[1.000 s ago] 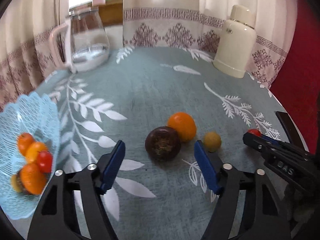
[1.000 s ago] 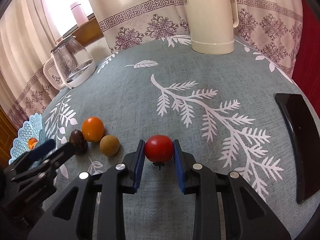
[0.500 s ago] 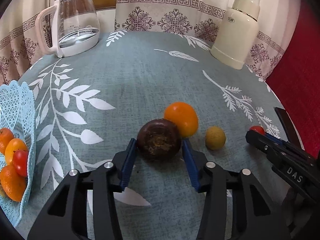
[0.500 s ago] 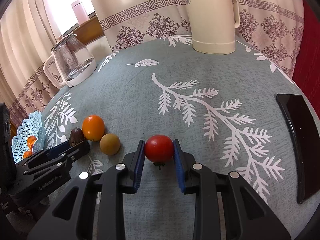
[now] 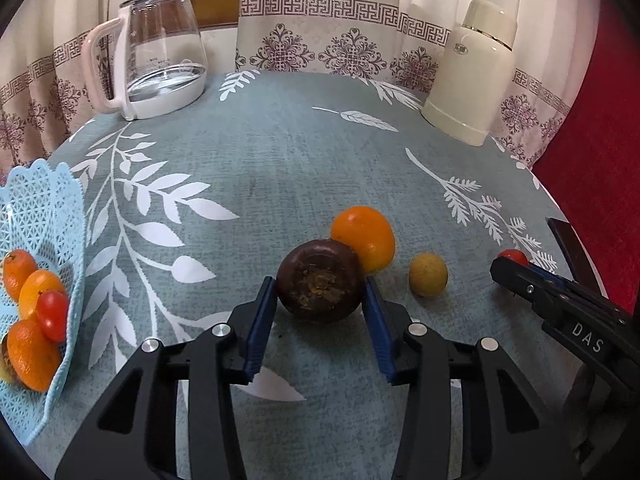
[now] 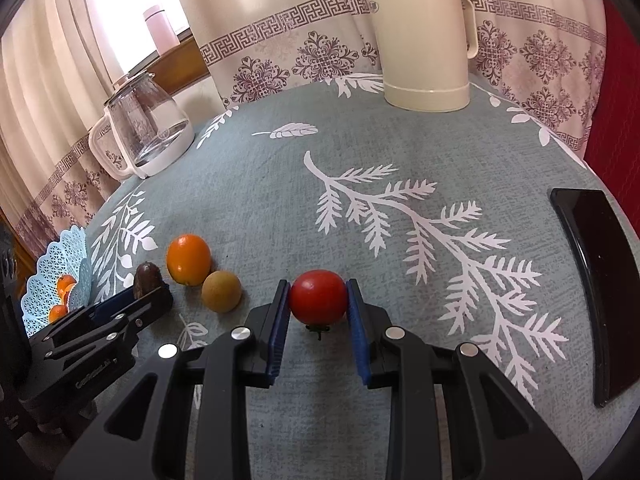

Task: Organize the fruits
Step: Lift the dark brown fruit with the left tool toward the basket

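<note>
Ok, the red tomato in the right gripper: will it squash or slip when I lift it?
The tomato looks smooth and glossy, so it may slip if held lightly. It is round and held only at its sides between the right gripper pads, so it could rotate or roll out. Its skin looks thin; a harder squeeze would likely bruise it.

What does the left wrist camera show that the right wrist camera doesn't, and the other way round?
Only the left wrist view: a cherry tomato in the basket.
Only the right wrist view: the pink bottle on the sill, and the tomato's stem.
Both: brown fruit in the left hand-held gripper, tomato in the right hand-held gripper, orange, kettle, thermos.
</note>
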Motion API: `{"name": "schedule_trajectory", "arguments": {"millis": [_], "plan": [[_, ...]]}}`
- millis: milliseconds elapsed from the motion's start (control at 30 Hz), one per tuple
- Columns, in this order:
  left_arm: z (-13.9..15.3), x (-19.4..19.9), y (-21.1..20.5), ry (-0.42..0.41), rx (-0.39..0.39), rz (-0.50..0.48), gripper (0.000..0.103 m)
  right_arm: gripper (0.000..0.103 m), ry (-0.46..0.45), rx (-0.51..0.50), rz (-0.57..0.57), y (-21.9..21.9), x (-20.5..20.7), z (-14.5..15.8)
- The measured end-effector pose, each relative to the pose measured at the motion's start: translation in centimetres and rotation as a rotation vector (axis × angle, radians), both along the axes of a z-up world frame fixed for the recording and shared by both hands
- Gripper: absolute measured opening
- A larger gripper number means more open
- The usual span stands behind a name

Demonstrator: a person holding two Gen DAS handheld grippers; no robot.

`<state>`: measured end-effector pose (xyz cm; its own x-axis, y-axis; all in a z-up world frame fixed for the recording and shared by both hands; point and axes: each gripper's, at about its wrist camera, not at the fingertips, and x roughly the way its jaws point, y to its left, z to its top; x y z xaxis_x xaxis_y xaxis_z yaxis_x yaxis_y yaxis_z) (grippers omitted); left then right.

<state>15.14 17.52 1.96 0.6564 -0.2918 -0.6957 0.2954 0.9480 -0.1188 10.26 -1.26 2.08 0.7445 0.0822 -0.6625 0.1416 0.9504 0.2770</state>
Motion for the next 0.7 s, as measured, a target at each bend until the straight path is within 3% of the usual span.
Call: {"name": "schedule_trajectory", "arguments": {"millis": [333,700], "plan": [[0.3,-1.8,1.3,-0.005,-0.008,0.046,0.045,0.028,-0.033,0.013,0.009,-0.1,-0.4,0.4],[2.7,-3.5,2.1,-0.071,0.021,0.087,0.045,0.028,-0.045,0.018,0.031,0.4,-0.7,0.6]]}}
